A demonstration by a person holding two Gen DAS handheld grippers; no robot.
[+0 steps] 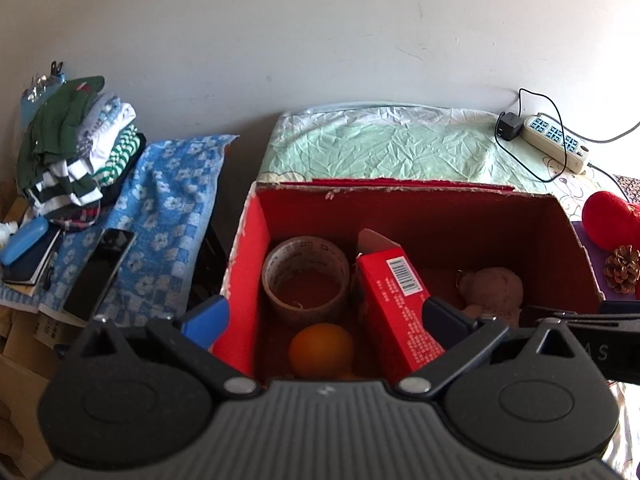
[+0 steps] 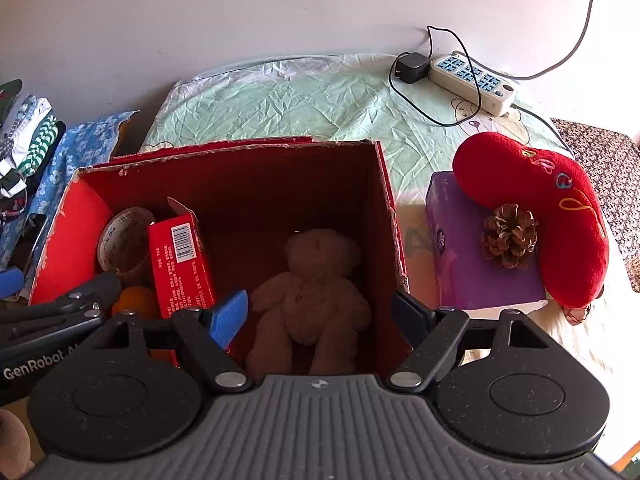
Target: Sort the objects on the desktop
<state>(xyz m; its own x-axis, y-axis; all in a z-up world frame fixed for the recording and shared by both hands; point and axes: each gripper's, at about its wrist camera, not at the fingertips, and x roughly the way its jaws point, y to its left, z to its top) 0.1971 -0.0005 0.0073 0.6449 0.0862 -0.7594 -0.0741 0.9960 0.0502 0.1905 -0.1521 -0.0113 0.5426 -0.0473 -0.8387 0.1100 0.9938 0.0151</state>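
Both grippers hover over the near edge of the red box (image 1: 420, 216), jaws wide apart and holding nothing. The left gripper (image 1: 326, 320) points at the orange (image 1: 322, 350) and tape roll (image 1: 306, 280); the right gripper (image 2: 320, 312) at the teddy bear (image 2: 316, 296)

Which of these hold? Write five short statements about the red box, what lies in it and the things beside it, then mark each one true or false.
1. The teddy bear lies inside the red box. True.
2. The pine cone sits in the box beside the orange. False: it rests on the purple box, outside.
3. The tape roll is in the box. True.
4. The right gripper is shut on the teddy bear. False: it is open and holds nothing.
5. The left gripper is open. True.
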